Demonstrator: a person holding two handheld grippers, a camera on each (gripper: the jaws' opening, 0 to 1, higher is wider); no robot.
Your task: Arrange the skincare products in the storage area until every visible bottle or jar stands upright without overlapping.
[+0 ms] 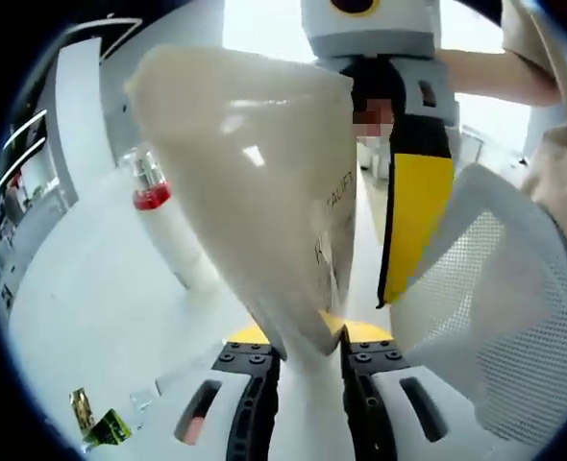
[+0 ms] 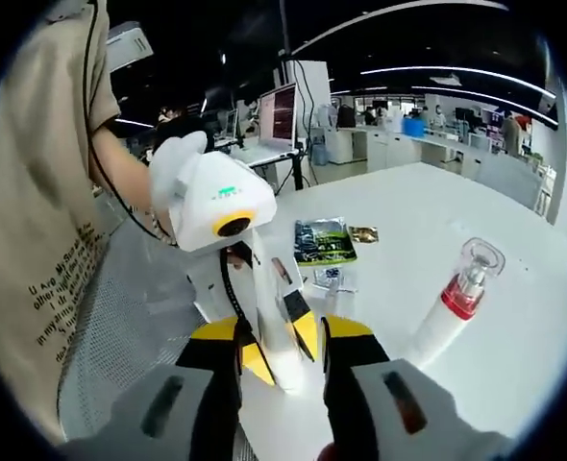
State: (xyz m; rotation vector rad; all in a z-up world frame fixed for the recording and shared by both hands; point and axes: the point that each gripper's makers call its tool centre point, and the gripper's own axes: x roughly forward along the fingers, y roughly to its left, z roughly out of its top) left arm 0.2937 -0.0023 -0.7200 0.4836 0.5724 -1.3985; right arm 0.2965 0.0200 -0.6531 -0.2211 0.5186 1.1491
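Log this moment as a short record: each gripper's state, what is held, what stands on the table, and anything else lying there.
left gripper: jaws shut on white tube, lifted close to the camera
right gripper: jaws closed on the same white tube's other end
pump bottle: white, red collar, clear cap, upright on white table, untouched
green packet: lying flat on the table, beyond the grippers
mesh basket: white, beside the left gripper
person's sleeve: beige, printed text

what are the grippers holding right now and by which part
Both hold the same cream tube: the left gripper pinches its narrow end; the right gripper clamps the opposite end.
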